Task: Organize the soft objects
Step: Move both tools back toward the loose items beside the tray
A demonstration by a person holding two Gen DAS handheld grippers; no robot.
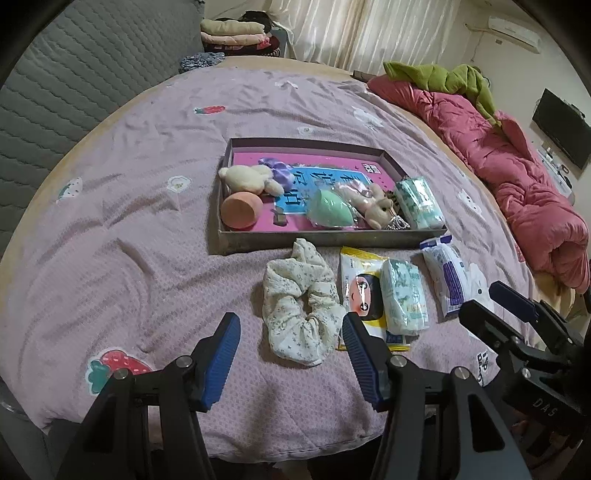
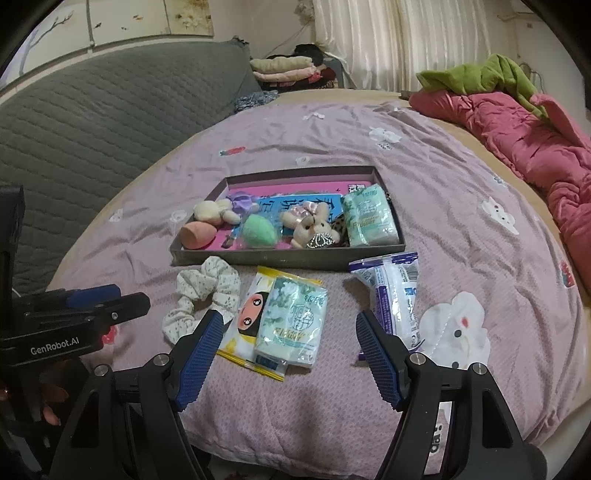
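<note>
A red padded quilt (image 1: 517, 177) with a green cloth (image 1: 458, 79) thrown over it lies bunched along the right side of the bed, and a grey quilted headboard (image 2: 92, 122) stands to the left, with folded clothes (image 1: 229, 33) stacked behind. On the lilac bedspread with strawberry prints (image 1: 129, 229) sits a shallow dark rectangular tray (image 1: 325, 242) with a pink printed bottom; inside it lie a cream plush bear (image 1: 251, 179), an orange egg-shaped makeup sponge (image 1: 240, 210), a mint-green sponge in clear wrap (image 1: 328, 210), a beige plush bunny with a pink bow (image 1: 373, 206) and a green-printed tissue pack (image 1: 419, 203) against the right wall. Just in front of the tray, outside it, a cream floral fabric scrunchie (image 1: 299, 306) lies crumpled; beside it a second green-printed tissue pack (image 2: 295, 321) rests on a yellow cartoon-face packet (image 2: 243, 317), and a white and purple plastic pouch (image 2: 391, 295) lies to the right. The left gripper (image 1: 291, 354) hovers with jaws spread, the scrunchie between them but untouched. The right gripper (image 2: 288, 354) has its jaws spread before the tissue pack, gripping nothing.
</note>
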